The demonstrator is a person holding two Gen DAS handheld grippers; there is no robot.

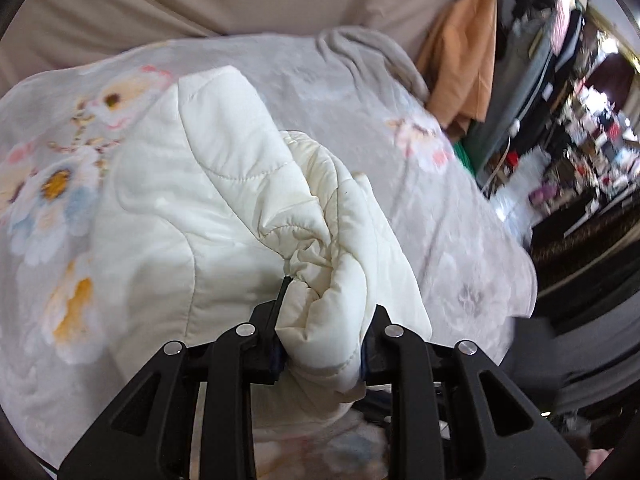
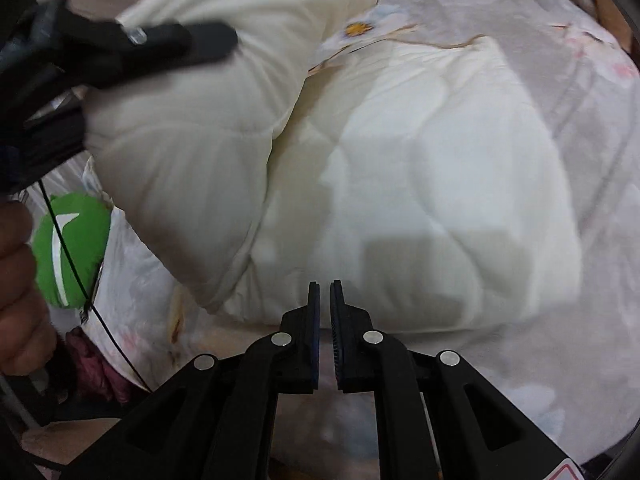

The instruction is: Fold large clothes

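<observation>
On the bed, over a grey bedspread (image 1: 288, 80) printed with pale flowers, lies one cream quilted jacket (image 2: 420, 184), the only garment being handled. Its main body is spread flat on the bedspread, while one padded part of it is lifted and bunched up at the near-left edge.

Two grippers are in play. The left gripper (image 1: 322, 344) is clamped on that bunched fold of the jacket: cream fabric fills the gap between its two black fingers and bulges out above and below them. From the right wrist view the same left gripper (image 2: 120, 52) shows as a blurred black shape at upper left, with the raised part of the jacket hanging from it above the flat part.

The right gripper (image 2: 325, 320) hangs just over the near hem of the jacket. Its two fingers stand almost together, a thin slit between the ribbed pads, and nothing is caught between them.

One hand (image 2: 20, 288) shows at the left edge of the right wrist view, beside one green round piece (image 2: 72, 248) bearing a white curved mark; no letters can be read on it. One orange cloth (image 1: 460, 64) hangs beyond the bed, near blurred, cluttered shelves (image 1: 588, 148), whose items are too smeared to count or read.
</observation>
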